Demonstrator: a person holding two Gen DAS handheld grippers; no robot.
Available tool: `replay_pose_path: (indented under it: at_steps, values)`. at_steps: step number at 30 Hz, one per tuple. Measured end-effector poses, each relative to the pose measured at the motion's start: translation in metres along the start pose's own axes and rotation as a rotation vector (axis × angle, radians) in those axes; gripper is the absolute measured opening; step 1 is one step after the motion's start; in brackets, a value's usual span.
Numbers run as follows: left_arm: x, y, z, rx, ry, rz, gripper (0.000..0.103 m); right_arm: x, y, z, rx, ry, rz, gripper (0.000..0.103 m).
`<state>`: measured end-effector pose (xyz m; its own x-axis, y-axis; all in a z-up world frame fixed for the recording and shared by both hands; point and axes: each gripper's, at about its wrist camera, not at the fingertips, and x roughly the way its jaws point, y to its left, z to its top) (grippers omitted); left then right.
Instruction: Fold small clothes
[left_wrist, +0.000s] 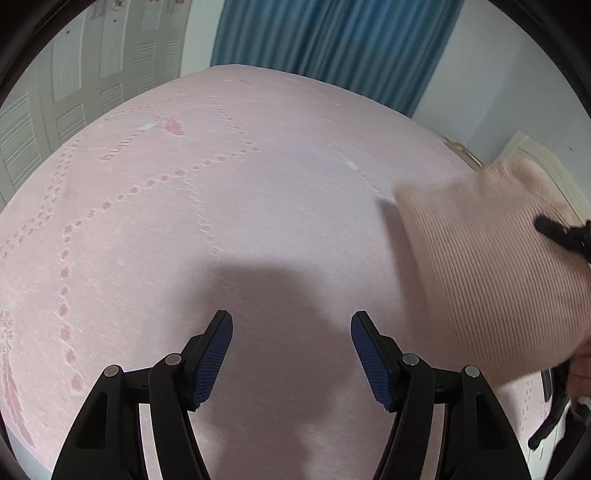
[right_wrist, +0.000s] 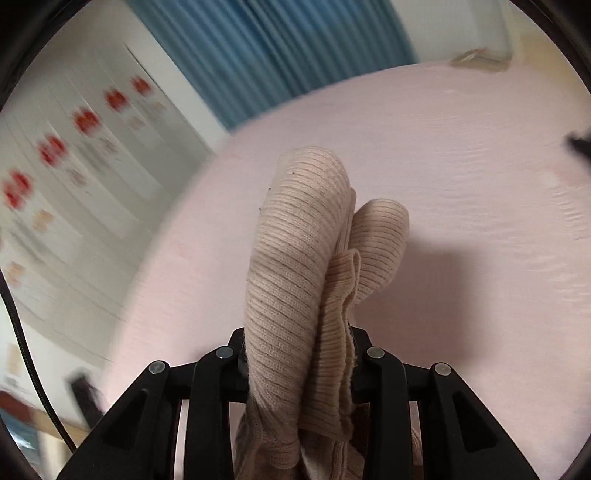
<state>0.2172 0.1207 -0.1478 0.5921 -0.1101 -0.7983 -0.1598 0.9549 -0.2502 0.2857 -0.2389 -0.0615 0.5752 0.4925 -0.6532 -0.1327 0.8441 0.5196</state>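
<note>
The pink ribbed knit garment is bunched into thick rolled folds and clamped between the jaws of the right gripper, which has closed tight on the fabric. In the right wrist view the cloth rises from the jaws in two rounded humps, a taller one on the left and a shorter one on the right, with a thin hem edge looped between them; more of the knit hangs down below the jaws. The garment is lifted clear of the bed, and it casts a dark shadow on the sheet to its right.

From the left wrist view the same garment shows at the right edge, blurred, held up above the mattress, with a dark piece of the right gripper against its far side.

The left gripper hovers over the bed with its jaws spread wide and nothing between them; the blue textured pads face each other across bare sheet, and its shadow falls on the sheet just ahead.

The pink bed sheet carries a pattern of dotted trails and feather motifs. Behind the bed hangs a blue curtain, and a pale panelled wardrobe stands to the left.
</note>
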Motion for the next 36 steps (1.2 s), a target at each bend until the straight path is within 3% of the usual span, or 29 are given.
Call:
replay_pose_path:
  at_steps: [2,4,6,8,12,18,21,26,33,35,36]
  values:
    - [0.003,0.007,0.005,-0.006,0.001,0.011,0.065,0.02,-0.01,0.004,0.044,-0.008,0.053,0.032]
    - [0.008,0.008,0.009,-0.004,0.003,0.019,0.065,0.043,-0.026,0.003,0.073,0.018,0.045,0.032]
    - [0.012,0.008,0.011,0.004,0.008,0.025,0.065,0.067,-0.045,-0.002,0.078,0.059,-0.025,0.033]
    - [0.018,0.006,0.013,0.016,0.013,0.031,0.065,0.089,-0.069,-0.009,0.057,0.103,-0.19,0.035]
    - [0.027,-0.004,0.013,0.059,0.026,0.043,0.065,0.092,-0.096,-0.017,0.057,0.104,-0.234,0.04]
    - [0.037,-0.015,0.008,0.083,0.046,-0.01,0.065,0.071,-0.068,-0.03,-0.225,0.072,-0.38,0.043]
    - [0.04,-0.032,-0.007,0.153,0.056,-0.046,0.065,0.046,-0.062,-0.043,-0.315,0.048,-0.425,0.043]
    - [0.041,-0.069,-0.041,0.283,0.087,-0.096,0.065,-0.002,-0.067,-0.07,-0.318,0.006,-0.4,0.044]
    - [0.062,-0.113,-0.061,0.387,0.121,-0.022,0.065,-0.026,-0.082,-0.094,-0.196,0.026,-0.217,0.044]
    - [0.068,-0.121,-0.062,0.41,0.121,0.008,0.054,-0.024,-0.081,-0.093,-0.175,0.021,-0.191,0.044]
    - [0.071,-0.124,-0.06,0.416,0.123,0.013,0.039,-0.021,-0.077,-0.091,-0.167,0.015,-0.175,0.044]
